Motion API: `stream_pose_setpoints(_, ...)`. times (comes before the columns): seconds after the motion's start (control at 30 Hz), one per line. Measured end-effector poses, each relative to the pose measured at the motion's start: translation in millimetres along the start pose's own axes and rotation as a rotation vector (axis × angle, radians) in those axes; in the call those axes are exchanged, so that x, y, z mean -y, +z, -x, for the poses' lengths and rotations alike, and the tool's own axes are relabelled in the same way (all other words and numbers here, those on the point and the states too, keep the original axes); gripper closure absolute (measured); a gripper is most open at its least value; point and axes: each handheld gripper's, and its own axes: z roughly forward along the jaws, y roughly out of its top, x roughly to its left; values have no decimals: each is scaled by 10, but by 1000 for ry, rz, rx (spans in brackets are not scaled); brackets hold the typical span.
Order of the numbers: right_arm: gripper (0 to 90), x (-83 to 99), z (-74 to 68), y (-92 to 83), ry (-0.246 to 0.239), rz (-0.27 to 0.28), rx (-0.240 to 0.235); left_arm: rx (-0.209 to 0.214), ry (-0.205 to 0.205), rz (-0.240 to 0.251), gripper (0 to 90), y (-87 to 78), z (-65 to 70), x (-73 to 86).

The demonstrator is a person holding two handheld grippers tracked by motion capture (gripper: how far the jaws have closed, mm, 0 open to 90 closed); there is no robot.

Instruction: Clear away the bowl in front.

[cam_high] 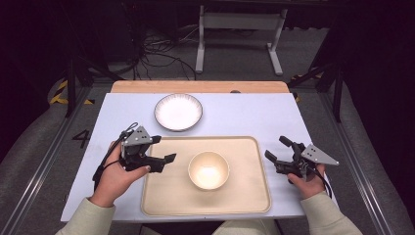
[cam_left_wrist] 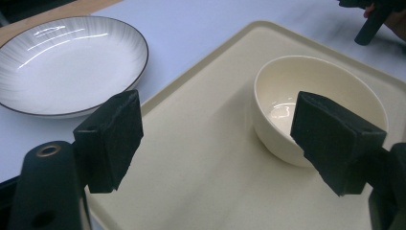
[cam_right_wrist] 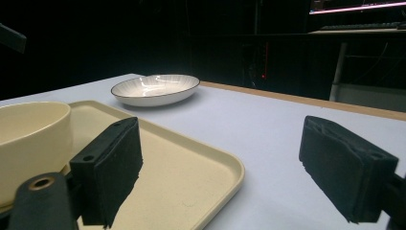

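Two hand-held grippers were over a white table (cam_high: 235,117). One cream bowl (cam_high: 208,169) stood in the middle of one cream tray (cam_high: 161,196); one white striped plate (cam_high: 178,111) lay beyond the tray. The left hand-held gripper (cam_high: 166,161) hovered over the tray's left edge, jaws wide and empty, pointing at the bowl. The right hand-held gripper (cam_high: 276,149), also wide and empty, was just beside the tray's right edge.

Cream sleeves (cam_high: 88,215), 2 black grippers (grey 3-cornered plates (cam_high: 319,154) on top), black cables (cam_high: 102,164)
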Motion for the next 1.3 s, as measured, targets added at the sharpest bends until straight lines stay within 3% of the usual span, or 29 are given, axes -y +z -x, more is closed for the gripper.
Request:
stream_pose_setpoints(0.33, 140, 1, -1, -1, 0, 3, -2, -13, 26, 95, 167, -115, -71, 196)
stream_pose_setpoints(0.6, 135, 1, -3, -3, 0, 3, -1, -61, -12, 164, 153, -176, -152, 384)
stream_pose_setpoints(0.77, 135, 1, -2, -3, 1, 3, 0, -75, -26, 237, 147, -211, -223, 523)
stream_pose_setpoints(1.07, 134, 2, -2, -4, 0, 5, 1, -94, -57, 268, 140, -211, -302, 706)
stream_pose_setpoints(1.3, 134, 3, -1, -8, -1, 6, 1, -123, -35, 294, 138, -222, -349, 865)
